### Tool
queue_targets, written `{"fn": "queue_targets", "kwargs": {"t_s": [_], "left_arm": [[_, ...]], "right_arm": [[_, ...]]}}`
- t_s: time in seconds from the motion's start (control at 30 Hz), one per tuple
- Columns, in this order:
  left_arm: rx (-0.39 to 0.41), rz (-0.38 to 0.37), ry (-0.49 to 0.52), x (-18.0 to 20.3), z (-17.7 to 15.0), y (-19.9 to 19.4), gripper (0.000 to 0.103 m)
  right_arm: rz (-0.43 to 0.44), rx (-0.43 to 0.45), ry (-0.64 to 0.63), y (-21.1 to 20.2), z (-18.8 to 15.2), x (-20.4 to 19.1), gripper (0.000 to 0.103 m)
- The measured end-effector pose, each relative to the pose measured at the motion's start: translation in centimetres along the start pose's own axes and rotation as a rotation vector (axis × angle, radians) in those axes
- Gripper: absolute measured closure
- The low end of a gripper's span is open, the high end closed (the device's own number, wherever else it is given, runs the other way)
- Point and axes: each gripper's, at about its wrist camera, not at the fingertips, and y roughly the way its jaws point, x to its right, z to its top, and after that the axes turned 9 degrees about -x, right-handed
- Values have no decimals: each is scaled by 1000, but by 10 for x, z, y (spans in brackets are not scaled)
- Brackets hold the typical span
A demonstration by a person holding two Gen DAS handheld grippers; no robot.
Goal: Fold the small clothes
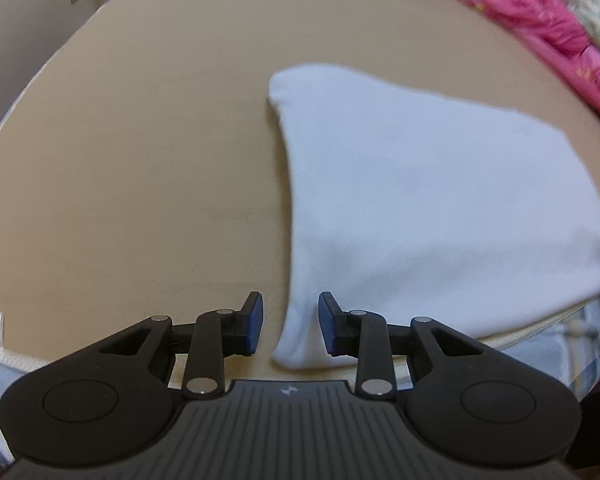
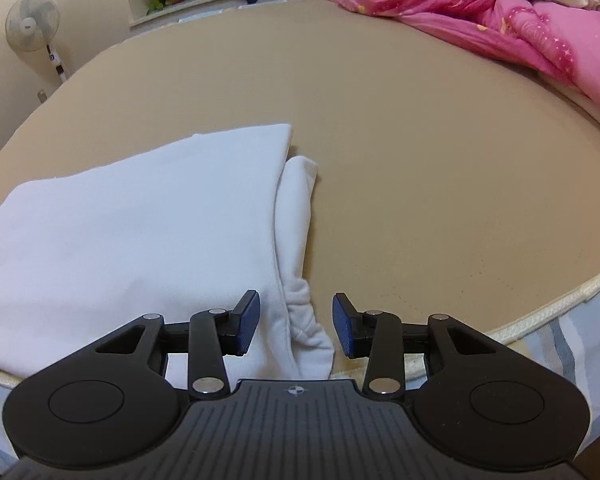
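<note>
A white garment (image 1: 440, 208) lies flat on the tan bed (image 1: 140, 160), close to the near edge of the mattress, already folded into a roughly square shape. In the right wrist view a sleeve (image 2: 296, 240) runs alongside its right edge, with the cuff bunched up near the front.

The left tool (image 1: 291, 328) hangs over the garment's near left corner with its jaws spread, one pad over bare bed and the other over cloth. Nothing is pinched; the corner lies loose between the pads. The right tool (image 2: 296, 326) is also spread, straddling the bunched cuff and the right edge of the garment without pressing on either.

Both tools point steeply down at the two near corners, which likely suits taking the front edge on both sides and carrying it over towards the far edge for another fold. The loose sleeve probably needs tucking in first, or it will stick out.

A pink quilt (image 2: 520, 28) is heaped at the far side, well apart from the garment.
</note>
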Motion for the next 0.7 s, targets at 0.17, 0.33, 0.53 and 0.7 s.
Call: {"fn": "queue_targets", "kwargs": {"t_s": [0.17,0.33,0.53,0.7], "left_arm": [[73,-23,-130,-29,3,-18,68],[176,-17,-264,-67,-7,-47,68],[262,-12,-332,-106,-29,-77,68],[271,-39,-400,-137,-43,-93,68]], "right_arm": [[-48,-44,9,19,1,-3,59],[-42,150,-17,-17,-9,-30,83],[63,293,-79,-40,-34,-108,96],[193,318,-184,-37,-63,-206,95]]}}
